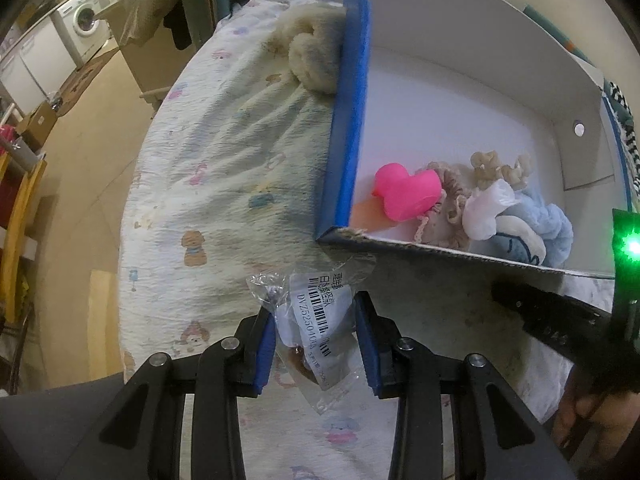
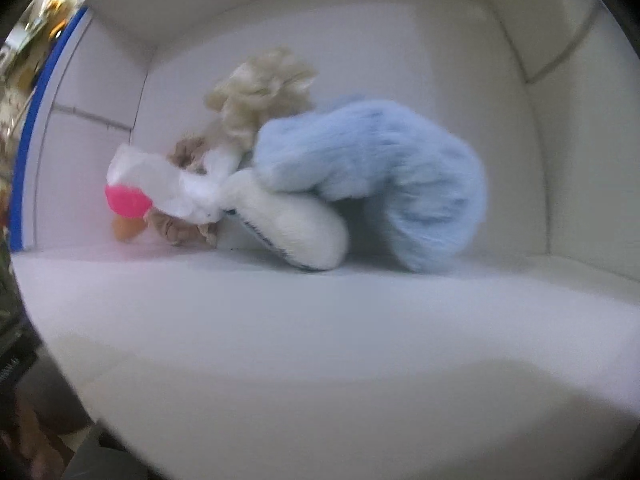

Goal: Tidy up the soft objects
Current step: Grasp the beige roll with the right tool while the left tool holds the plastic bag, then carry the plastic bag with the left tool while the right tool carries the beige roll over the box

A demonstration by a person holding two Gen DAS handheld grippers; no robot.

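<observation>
Left gripper [image 1: 316, 320] clamping plastic packet [image 1: 310, 320], box [image 1: 460, 80] — pink duck [image 1: 408, 196], blue plush [image 2: 372, 184]

1. You are working in a home, in a lived-in room that joins a laundry corner.
2. Far left stands a white front-loading washing machine [image 1: 82, 20] beside white cabinets [image 1: 38, 60].
3. Your work surface is a bed or padded table under a quilted cover [image 1: 224, 160] printed with cartoon animals.
4. Clothes [image 1: 188, 12] hang at the far end, and cardboard boxes [image 1: 38, 122] sit on the tan floor [image 1: 92, 152] at left.
</observation>
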